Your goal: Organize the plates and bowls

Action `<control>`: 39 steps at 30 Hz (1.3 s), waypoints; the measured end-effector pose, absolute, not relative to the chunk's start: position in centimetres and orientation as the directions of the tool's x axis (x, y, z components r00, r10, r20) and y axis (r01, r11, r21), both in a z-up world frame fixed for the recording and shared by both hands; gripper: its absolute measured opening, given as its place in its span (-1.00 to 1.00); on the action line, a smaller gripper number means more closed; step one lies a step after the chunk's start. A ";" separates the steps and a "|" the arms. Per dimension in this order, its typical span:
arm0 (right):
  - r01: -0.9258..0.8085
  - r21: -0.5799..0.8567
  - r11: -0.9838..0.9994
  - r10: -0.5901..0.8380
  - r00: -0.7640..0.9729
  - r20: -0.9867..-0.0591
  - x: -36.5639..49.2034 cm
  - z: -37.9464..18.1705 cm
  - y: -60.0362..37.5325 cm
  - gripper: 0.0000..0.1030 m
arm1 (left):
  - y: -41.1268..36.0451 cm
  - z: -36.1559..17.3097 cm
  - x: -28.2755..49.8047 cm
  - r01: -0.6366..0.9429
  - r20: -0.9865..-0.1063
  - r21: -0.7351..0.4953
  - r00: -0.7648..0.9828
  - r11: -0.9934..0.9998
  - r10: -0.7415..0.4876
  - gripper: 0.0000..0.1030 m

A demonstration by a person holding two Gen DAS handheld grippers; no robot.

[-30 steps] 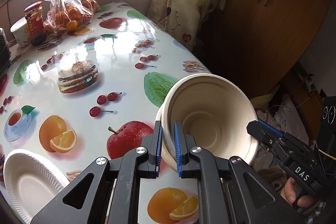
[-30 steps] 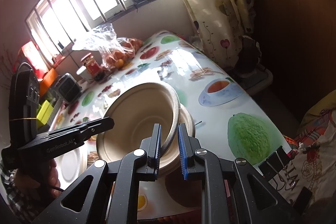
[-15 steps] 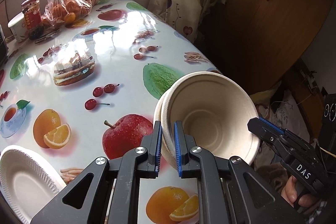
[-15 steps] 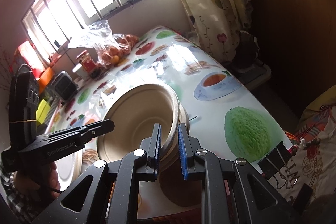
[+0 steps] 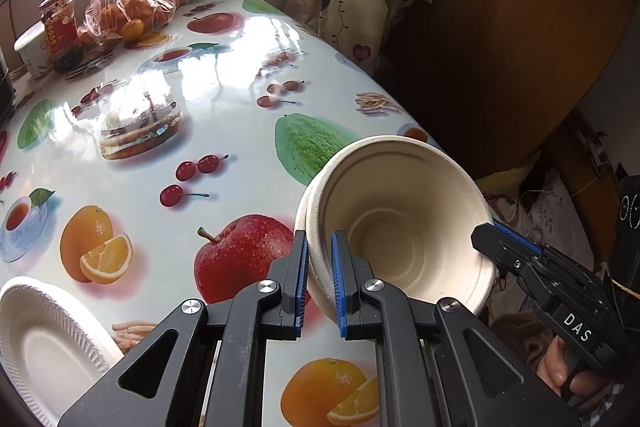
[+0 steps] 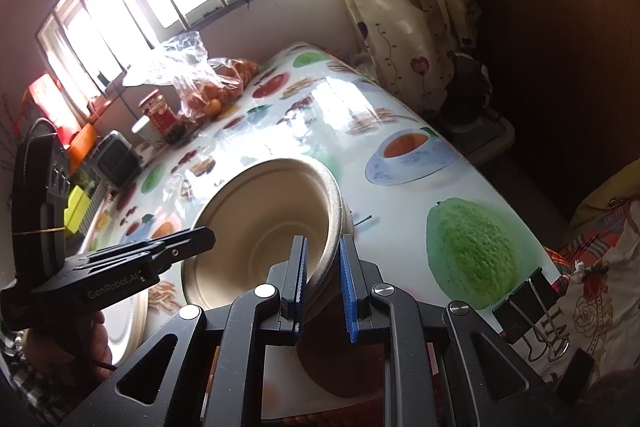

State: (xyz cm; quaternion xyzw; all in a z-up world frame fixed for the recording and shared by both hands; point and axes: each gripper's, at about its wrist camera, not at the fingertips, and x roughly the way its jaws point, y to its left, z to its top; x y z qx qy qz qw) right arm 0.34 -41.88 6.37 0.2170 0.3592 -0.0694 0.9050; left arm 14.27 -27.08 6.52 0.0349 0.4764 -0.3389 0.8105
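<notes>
So we have both tongs on the nested bowls [image 5: 400, 223], held tilted above the fruit-print table [image 5: 224, 67]. Left gripper [image 5: 320, 283] is narrowed to a slim gap, pinching the bowls' near rim between its blue pads. Right gripper [image 6: 323, 291] does the same on the opposite rim of the bowls [image 6: 264, 223], a little wider. From the bowls, we see a white paper plate [image 5: 44, 343] lying on the table well off to the left gripper's side. Bag of oranges [image 5: 120, 3] sits at the table's far end.
</notes>
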 end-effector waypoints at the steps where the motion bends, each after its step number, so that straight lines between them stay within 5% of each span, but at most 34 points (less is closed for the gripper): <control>1: 0.279 0.346 0.896 0.034 0.733 -0.680 0.4 6.4 -41.9 -0.69 | -27.1 6.5 14.3 0.582 -0.796 -0.267 0.316 0.768 -0.516 -0.79; 39: 0.278 0.339 0.899 0.031 0.731 -0.681 0.5 6.3 -41.9 -0.68 | -27.1 6.5 14.0 0.587 -0.794 -0.246 0.334 0.771 -0.508 -0.75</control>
